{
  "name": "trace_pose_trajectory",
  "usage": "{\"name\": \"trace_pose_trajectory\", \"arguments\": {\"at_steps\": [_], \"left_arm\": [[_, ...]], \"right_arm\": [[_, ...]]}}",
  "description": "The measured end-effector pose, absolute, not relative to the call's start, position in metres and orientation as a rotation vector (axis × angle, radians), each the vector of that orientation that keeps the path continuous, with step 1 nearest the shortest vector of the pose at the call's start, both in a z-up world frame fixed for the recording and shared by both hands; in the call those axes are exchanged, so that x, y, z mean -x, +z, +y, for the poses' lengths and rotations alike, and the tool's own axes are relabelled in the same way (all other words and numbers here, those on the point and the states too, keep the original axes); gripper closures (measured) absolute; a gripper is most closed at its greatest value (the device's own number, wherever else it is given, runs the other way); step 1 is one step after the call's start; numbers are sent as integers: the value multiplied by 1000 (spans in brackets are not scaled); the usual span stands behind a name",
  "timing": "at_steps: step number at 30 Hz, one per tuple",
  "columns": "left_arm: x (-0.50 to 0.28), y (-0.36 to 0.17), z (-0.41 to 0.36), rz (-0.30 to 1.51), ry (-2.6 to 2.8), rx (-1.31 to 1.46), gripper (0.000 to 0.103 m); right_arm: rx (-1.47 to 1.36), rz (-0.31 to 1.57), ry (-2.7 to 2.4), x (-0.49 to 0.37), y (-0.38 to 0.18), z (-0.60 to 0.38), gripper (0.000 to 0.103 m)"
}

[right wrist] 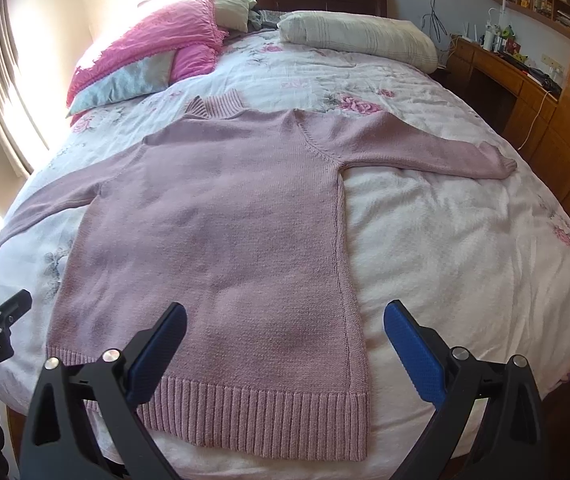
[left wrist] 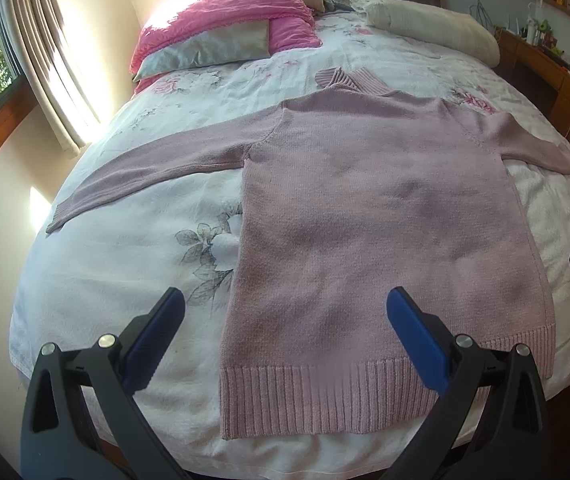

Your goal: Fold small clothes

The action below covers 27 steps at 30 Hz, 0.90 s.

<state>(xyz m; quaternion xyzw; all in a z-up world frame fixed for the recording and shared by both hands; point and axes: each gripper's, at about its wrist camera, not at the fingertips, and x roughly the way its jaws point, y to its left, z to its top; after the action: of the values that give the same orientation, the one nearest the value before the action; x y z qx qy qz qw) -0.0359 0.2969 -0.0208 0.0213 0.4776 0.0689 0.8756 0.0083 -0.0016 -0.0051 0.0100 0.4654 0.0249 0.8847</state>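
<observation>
Nothing's folded yet: the sweater [left wrist: 385,240] lies flat on the bed [left wrist: 125,280], sleeves spread out. Left gripper [left wrist: 285,320] and right gripper [right wrist: 285,332] both hover wide open over the hem, empty.

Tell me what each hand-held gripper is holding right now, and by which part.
Nothing is held. The left hand-held gripper and the right hand-held gripper are both open above the hem of the pink sweater, which lies flat on the bed.
</observation>
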Motion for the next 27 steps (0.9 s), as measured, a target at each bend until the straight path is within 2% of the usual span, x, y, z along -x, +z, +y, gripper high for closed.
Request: {"name": "trace_pose_trajectory", "arguments": {"at_steps": [27], "left_arm": [[34, -26, 302, 1004, 156, -38, 3]], "right_arm": [[-19, 969, 53, -12, -7, 0, 4]]}}
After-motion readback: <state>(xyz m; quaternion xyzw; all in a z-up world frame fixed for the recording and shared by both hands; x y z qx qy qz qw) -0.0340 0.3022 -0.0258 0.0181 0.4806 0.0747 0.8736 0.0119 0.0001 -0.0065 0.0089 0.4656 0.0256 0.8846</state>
